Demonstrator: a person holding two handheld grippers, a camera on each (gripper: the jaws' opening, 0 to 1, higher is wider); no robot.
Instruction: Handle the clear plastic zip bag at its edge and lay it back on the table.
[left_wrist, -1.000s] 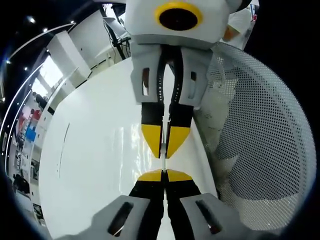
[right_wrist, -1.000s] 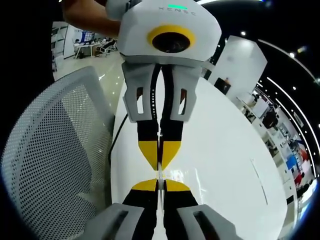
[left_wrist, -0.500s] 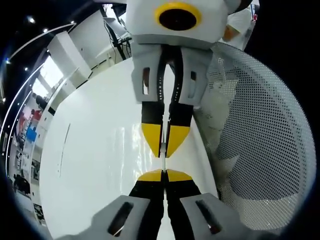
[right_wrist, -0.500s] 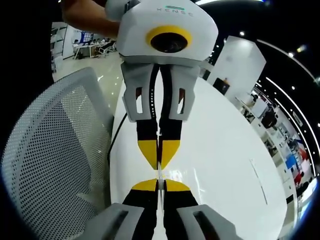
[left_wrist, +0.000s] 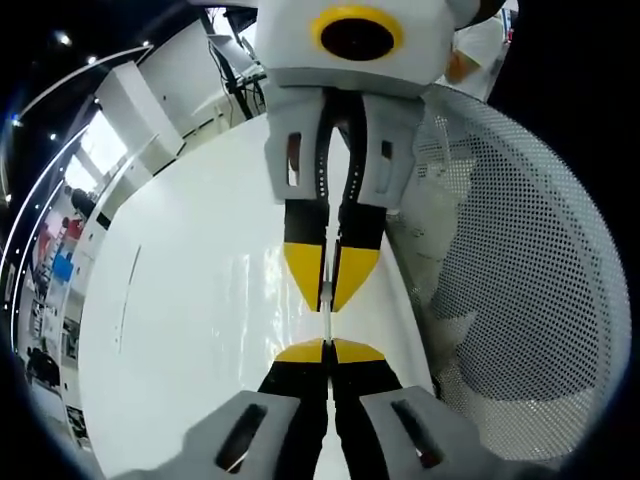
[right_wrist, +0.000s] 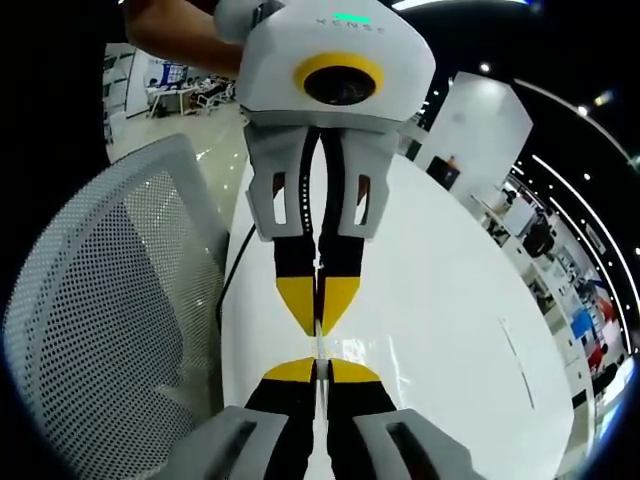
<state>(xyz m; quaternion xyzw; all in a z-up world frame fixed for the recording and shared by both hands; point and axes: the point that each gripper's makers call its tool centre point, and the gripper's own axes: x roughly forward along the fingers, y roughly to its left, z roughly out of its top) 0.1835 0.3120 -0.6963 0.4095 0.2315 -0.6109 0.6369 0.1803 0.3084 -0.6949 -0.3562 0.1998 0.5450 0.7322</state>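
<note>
Two grippers face each other, tips pinched on a thin clear edge

Two grippers meet nose to nose over the white table. In the left gripper view my left gripper rises from the bottom, yellow-tipped jaws pressed together with only a thin pale strip between them. That strip I take for the edge of the clear plastic zip bag; it runs straight up into the tips of the right gripper, which comes down from the top of the view with its jaws likewise closed on it.

The right gripper view gives the mirror picture: my right gripper from below, the left gripper hanging from above, a person's hand on its body, the same thin sliver of bag edge caught between both pairs of tips.

I cannot make out the rest of the bag; it is clear and seen edge-on, so only the pinched edge reads. It sits above the table's glossy top, near the table edge.

A white mesh chair back stands just beside the table, also seen in the right gripper view.
</note>
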